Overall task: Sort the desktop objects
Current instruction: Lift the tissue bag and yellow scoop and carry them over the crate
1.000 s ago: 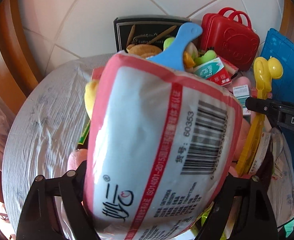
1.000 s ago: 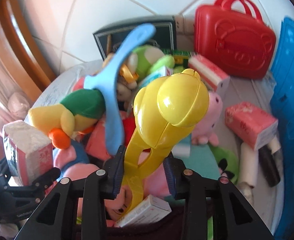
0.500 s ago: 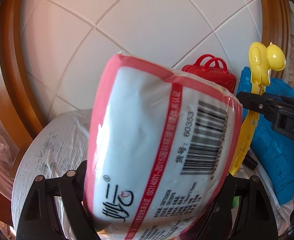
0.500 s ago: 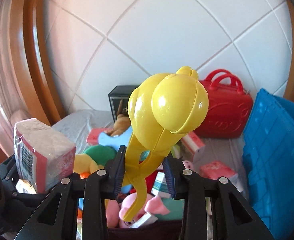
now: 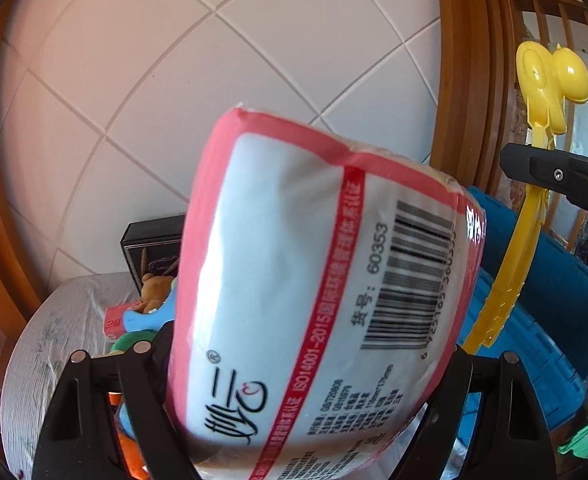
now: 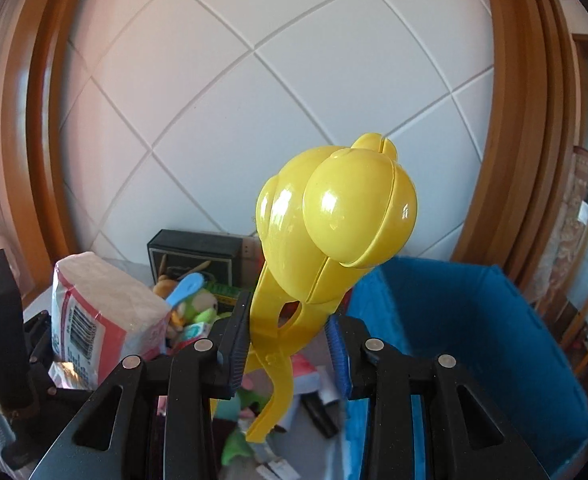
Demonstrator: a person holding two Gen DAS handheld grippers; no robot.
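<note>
Left: the left gripper (image 5: 306, 364) clamped a pink-and-white tissue pack (image 5: 318, 280) aloft above the grey table (image 5: 49, 344), where plush toys (image 6: 197, 304) and a black box (image 6: 195, 250) lay. Centre: the right gripper (image 6: 289, 344) gripped a yellow duck-shaped clamp (image 6: 334, 216) by its handles, head raised. Right: a blue bin (image 6: 474, 320) stood just beside the table.

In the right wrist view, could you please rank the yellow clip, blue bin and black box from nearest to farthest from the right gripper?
1. Yellow clip: held in the right gripper.
2. Blue bin: just ahead, right.
3. Black box: far back by the wall, left.
</note>
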